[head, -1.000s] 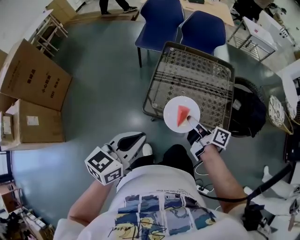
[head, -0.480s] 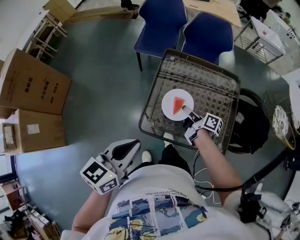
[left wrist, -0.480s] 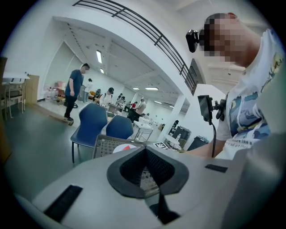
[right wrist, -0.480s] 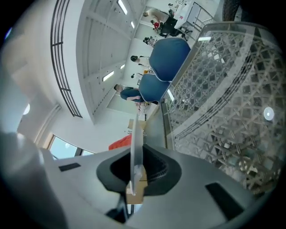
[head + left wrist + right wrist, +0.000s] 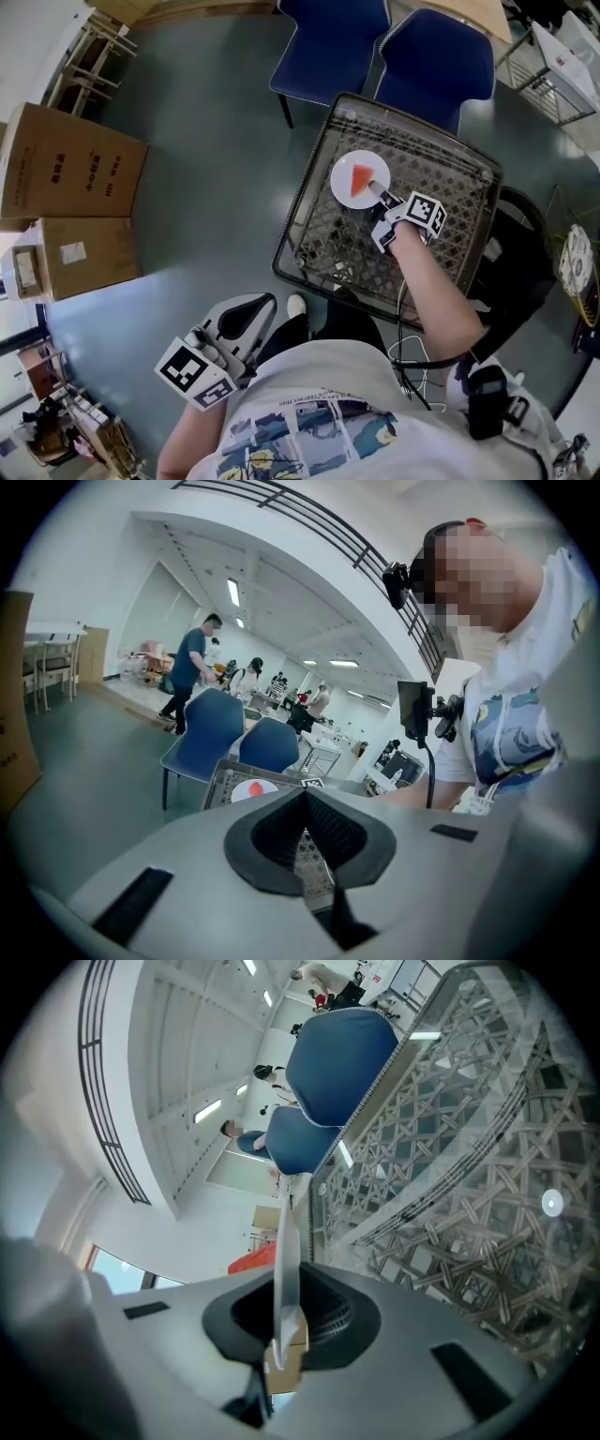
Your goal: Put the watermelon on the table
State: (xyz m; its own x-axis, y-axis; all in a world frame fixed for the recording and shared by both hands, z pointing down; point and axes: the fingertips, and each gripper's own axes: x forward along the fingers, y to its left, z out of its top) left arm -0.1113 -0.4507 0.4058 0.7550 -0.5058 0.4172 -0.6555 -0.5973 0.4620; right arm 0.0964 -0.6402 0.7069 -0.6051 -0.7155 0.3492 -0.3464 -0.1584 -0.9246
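The plate (image 5: 345,189) has been carried toward twelve o'clock, over the counter (image 5: 302,202). Its five-o'clock rim is pinched by the right hand-held gripper (image 5: 380,194), so the watermelon slice (image 5: 361,176) is kept level. The left hand-held gripper (image 5: 246,319) is pressed together, empty.

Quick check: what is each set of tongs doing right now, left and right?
Left tongs: closed, nothing between them.
Right tongs: closed on the rim of the white plate carrying the watermelon slice.

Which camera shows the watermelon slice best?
The head view: the watermelon lies fully visible from above on its plate. The left gripper view shows a distant red speck, the right gripper view only a red sliver beside the plate's edge.
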